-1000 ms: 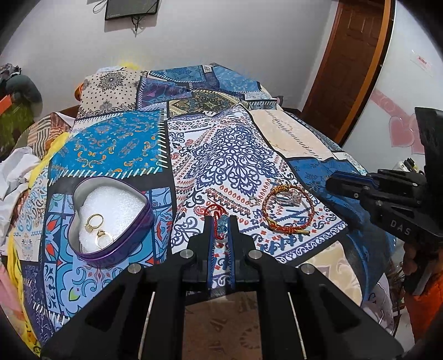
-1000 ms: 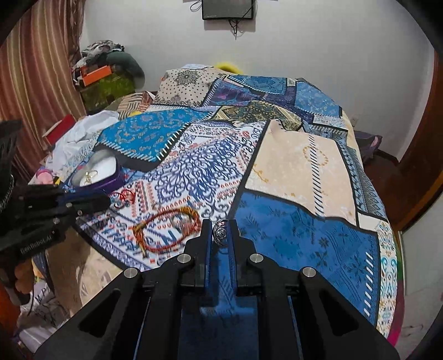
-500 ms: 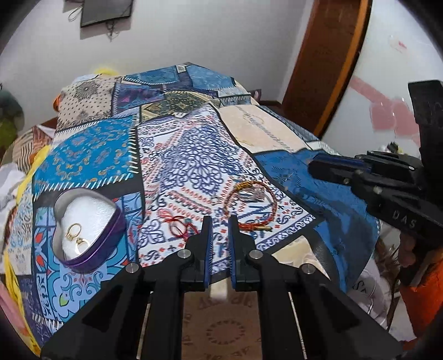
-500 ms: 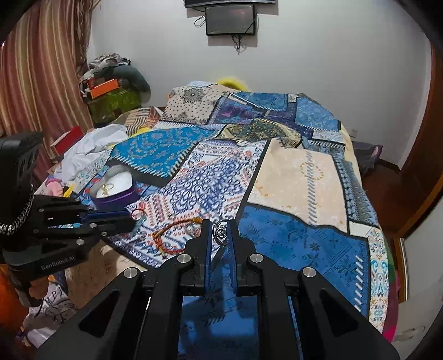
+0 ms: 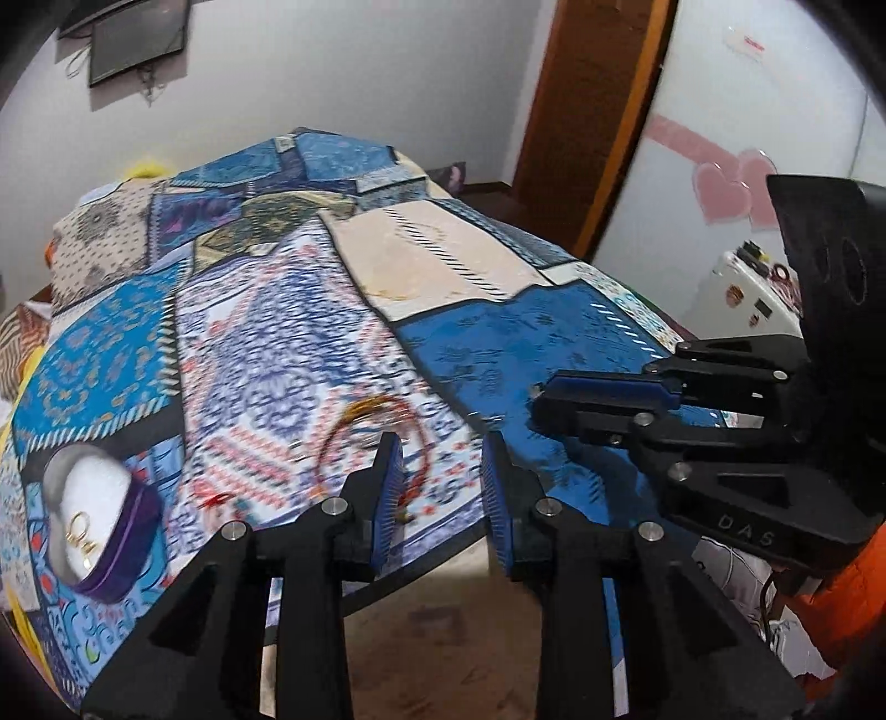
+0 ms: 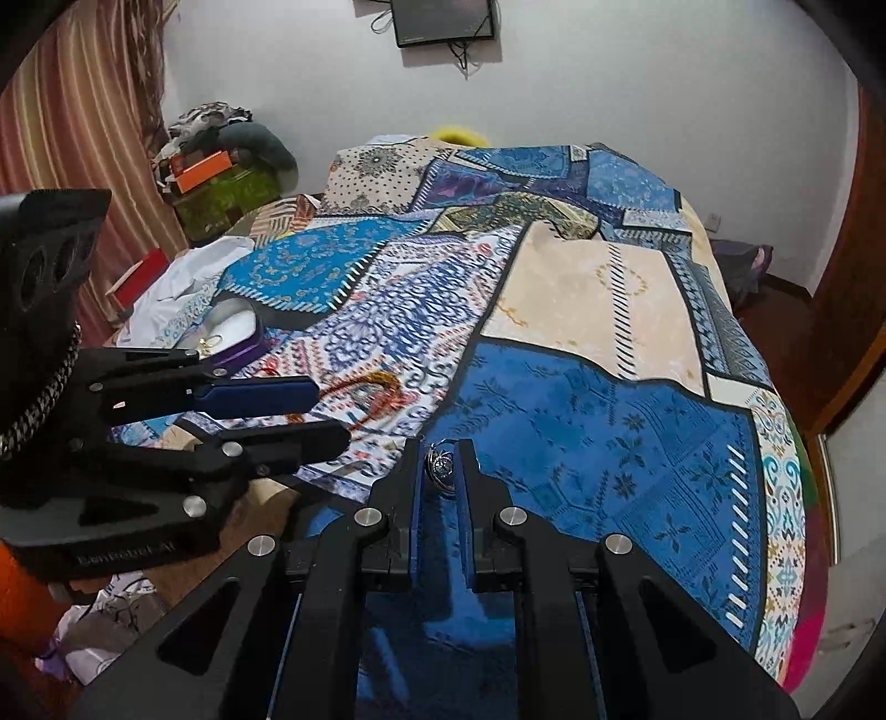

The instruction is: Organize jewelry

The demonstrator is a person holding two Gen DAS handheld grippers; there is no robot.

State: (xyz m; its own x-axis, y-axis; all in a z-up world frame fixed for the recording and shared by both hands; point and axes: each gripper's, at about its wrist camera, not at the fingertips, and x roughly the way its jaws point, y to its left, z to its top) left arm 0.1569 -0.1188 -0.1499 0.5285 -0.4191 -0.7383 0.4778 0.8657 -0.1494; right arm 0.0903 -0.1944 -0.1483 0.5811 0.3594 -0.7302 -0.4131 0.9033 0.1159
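Observation:
My left gripper (image 5: 440, 448) hovers over the bed's near edge with its jaws opening and nothing between them. Just beyond its left finger lies a red-orange cord bracelet (image 5: 362, 407) on the patterned bedspread (image 5: 498, 343). A small red piece (image 5: 213, 498) lies to the left. Further left stands a purple heart-shaped tin (image 5: 127, 520) with gold rings (image 5: 80, 534) on white padding. My right gripper (image 6: 440, 448) is shut on a silver ring (image 6: 441, 465) above the blue patch. The left gripper (image 6: 329, 412), the bracelet (image 6: 382, 382) and the tin (image 6: 243, 346) show at its left.
A brown door (image 5: 587, 111) and a white cabinet (image 5: 742, 293) stand to the right of the bed. A wall screen (image 6: 443, 22) hangs behind the bed. Piled clothes and boxes (image 6: 221, 160) and a striped curtain (image 6: 72, 138) are on the left. The right gripper (image 5: 603, 396) reaches in from the right.
My left gripper has swung right, away from the small red piece and towards the bracelet, and its jaws have parted. The right gripper has shifted a little and stays shut on the silver ring.

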